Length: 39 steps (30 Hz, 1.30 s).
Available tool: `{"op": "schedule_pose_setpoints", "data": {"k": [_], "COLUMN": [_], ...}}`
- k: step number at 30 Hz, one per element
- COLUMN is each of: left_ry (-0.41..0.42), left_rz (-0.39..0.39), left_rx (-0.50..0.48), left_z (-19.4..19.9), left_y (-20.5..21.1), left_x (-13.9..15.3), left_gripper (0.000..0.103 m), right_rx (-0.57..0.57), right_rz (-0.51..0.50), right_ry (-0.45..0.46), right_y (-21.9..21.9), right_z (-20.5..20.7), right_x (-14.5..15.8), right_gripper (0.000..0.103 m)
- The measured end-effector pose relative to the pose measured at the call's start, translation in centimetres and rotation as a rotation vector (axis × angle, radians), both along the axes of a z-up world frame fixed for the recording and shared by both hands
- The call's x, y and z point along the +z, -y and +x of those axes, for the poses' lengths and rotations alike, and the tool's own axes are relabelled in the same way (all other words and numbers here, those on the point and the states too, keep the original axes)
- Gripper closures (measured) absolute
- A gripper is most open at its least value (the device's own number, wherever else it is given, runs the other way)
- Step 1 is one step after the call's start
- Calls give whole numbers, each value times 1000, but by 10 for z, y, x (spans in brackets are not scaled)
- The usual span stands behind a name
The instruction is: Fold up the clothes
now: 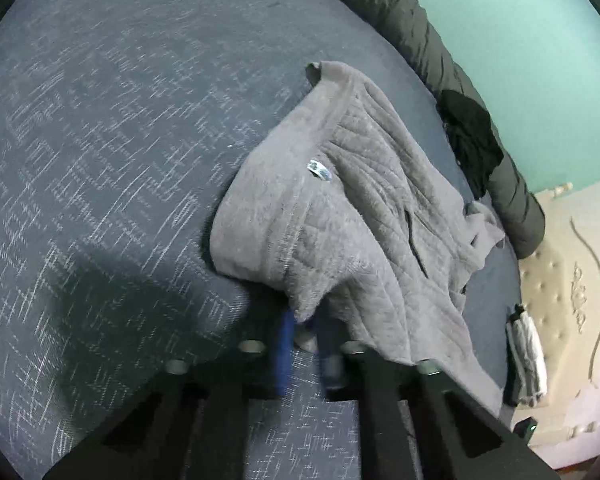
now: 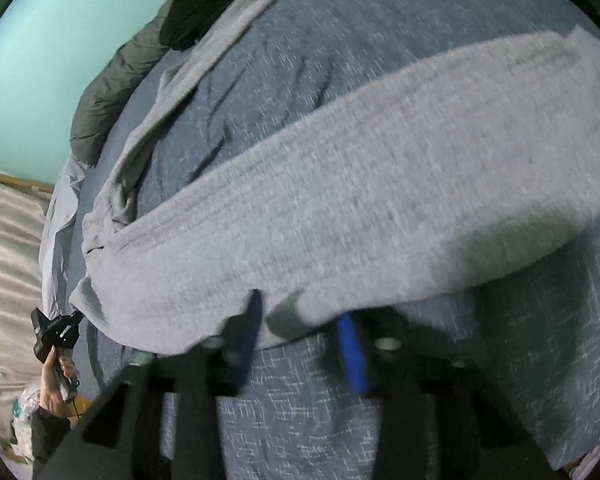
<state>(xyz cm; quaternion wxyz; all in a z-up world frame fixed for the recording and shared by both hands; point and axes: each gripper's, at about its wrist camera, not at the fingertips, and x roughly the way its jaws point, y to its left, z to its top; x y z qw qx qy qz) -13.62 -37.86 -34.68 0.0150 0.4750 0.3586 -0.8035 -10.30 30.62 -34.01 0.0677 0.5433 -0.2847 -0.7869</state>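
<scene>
Because both ends of the near hem must rise together for a fold, each gripper bites the grey garment (image 1: 340, 216) at its closest edge. Just ahead of the left gripper (image 1: 304, 328), narrow blue fingers (image 1: 283, 354) pinch a hanging corner; the right gripper (image 2: 300, 320) likewise clamps the hem between its pads. Beyond both, the garment sprawls across the bed (image 1: 100, 140), so lifting should drag it flat.

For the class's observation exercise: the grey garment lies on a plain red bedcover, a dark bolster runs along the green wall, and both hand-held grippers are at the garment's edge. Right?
Not quite. The bedcover is blue with a pale flecked pattern, not plain red, as the left wrist view shows. The grey garment, dark bolster, left hand-held gripper and right hand-held gripper are as stated.
</scene>
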Motion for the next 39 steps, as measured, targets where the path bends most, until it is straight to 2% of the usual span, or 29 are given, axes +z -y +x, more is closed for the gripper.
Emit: {"op": "schedule_pose_setpoints", "data": {"k": [5,8,12,16,20,22,24,25,28,30,32,34,35,36,39], "left_ry": [-37,-49,-55,4,73,89,93,92,84,71,61,51,48,47,50], "left_rz": [-86,-150,-179,-194,-192,-189,-179,-178,-190,-204,-211,-213,-212,-211,-209], "left_rx": [-62,-109,-146,-211,-228,-225,-213,-213,-215,-194,-173,-148,-140,-134,-120], "left_z": [5,13,27,42,49,49,47,46,45,47,48,47,47,46,36], "left_y": [-2,0,7,7,3,1,0,-1,0,8,12,19,21,22,24], "left_x": [37,63,81,66,34,24,21,22,29,38,41,45,45,45,41], "left_gripper": [99,100,100,100,99,99,96,96,92,84,65,63,63,63,63], "right_rx": [10,9,18,30,49,58,74,82,102,112,130,145,170,214,358], "right_rz": [11,25,54,95,60,84,134,159,226,270,282,279,256,249,240], "right_ry": [-85,-135,-159,-121,-24,-5,-11,-14,-55,-96,-133,-168,-181,-181,-169], "right_y": [-13,-22,-23,-22,-26,-25,-23,-22,-22,-21,-16,-7,1,16,63], "right_z": [-2,-5,-10,-10,-13,-12,-10,-10,-7,-8,-15,-25,-31,-39,-61], "right_x": [26,49,60,43,11,11,20,25,49,67,79,87,87,82,62], "right_gripper": [98,99,99,99,98,94,74,72,71,66,64,62,56,52,51]}}
